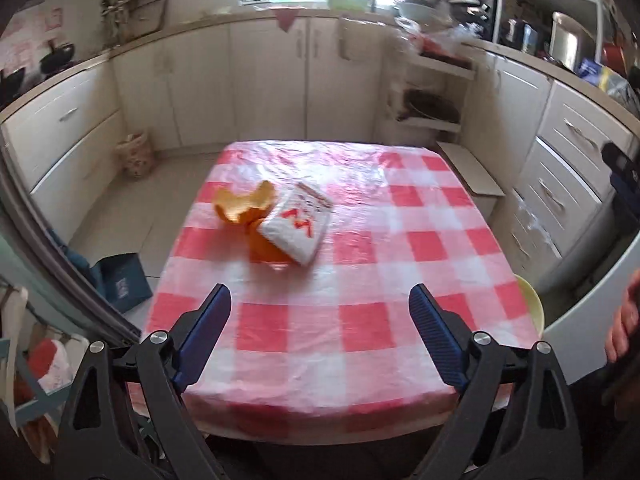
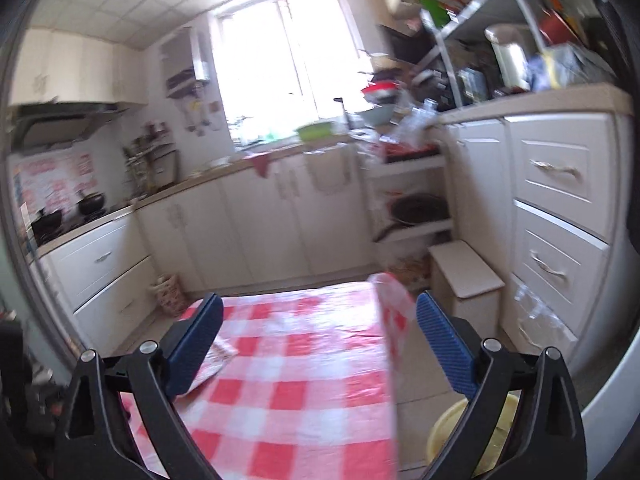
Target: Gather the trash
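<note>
The left gripper hangs above the near end of the table, its blue-padded jaws spread wide with nothing between them but the red-and-white checked cloth. The right gripper is likewise spread wide and empty, raised over the table's right-hand edge and looking toward the far cabinets. Taking the table as the landmark: toward its far left part lie the pieces of trash, well ahead of the left gripper. An orange peel sits there, curled upward like a cup, with more orange peel just below it, and a white wrapper with red markings lies against that peel on its right, partly over it. In the right wrist view a corner of a crumpled white wrapper shows just behind the left finger of the right gripper, on the table's left portion; most of it is hidden. Off the table's right near corner, on the floor, stands a yellow basin, also seen low beside the right gripper's right finger. Beyond the table's far right corner stands a white lidded bin, next to the white drawer cabinets. Off the table's far left corner, against the cabinets, sits a small patterned basket. To the table's left on the floor lies a dark blue box. A hand shows at the right edge of the left wrist view.
</note>
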Demonstrator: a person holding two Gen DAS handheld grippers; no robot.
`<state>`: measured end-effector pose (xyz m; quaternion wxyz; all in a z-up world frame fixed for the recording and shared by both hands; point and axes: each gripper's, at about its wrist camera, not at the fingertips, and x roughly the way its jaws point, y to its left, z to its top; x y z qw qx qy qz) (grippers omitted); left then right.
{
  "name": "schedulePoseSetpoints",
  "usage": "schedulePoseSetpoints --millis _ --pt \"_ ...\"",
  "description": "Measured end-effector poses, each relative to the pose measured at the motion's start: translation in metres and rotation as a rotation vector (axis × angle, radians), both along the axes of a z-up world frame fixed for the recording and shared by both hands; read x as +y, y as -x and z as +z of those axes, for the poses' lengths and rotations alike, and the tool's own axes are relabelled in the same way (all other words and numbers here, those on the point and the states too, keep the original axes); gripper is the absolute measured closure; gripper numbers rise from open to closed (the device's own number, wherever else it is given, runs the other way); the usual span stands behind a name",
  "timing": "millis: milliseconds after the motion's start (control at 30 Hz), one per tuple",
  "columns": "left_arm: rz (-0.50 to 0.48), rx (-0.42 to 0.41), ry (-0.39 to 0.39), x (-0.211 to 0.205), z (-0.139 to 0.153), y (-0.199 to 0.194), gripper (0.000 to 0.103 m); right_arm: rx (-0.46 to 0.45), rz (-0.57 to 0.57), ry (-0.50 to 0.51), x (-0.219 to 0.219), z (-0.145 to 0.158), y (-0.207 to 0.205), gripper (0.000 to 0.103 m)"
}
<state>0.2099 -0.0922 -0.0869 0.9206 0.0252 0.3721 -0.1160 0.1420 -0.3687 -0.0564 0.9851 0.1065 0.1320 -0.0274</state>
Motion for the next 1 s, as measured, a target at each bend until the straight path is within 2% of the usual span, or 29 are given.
schedulePoseSetpoints --millis 100,167,200,267,433,667,1000 --pt "0.088 -0.008 0.048 0.040 -0.005 0.000 0.016 -0.003 0.093 0.067 0.052 -0.009 0.000 0.009" --pt "0.089 -0.056 0.058 0.052 0.001 0.006 0.015 0.000 0.127 0.126 0.078 -0.014 -0.003 0.008" --pt "0.090 -0.080 0.053 0.057 0.004 0.009 0.011 0.002 0.144 0.148 0.089 -0.016 -0.005 0.008" --pt "0.090 -0.092 0.076 0.068 0.006 0.012 0.010 0.014 0.165 0.166 0.105 -0.022 -0.013 0.008" --pt "0.101 -0.119 0.102 0.076 0.011 0.018 0.009 0.072 0.175 0.181 0.117 -0.039 -0.030 0.008" --pt "0.099 -0.134 0.087 0.074 0.012 0.021 0.008 0.130 0.170 0.164 0.119 -0.054 -0.036 0.008" --pt "0.091 -0.150 0.007 0.054 0.008 0.023 0.008 0.132 0.168 0.123 0.107 -0.051 -0.033 0.008"
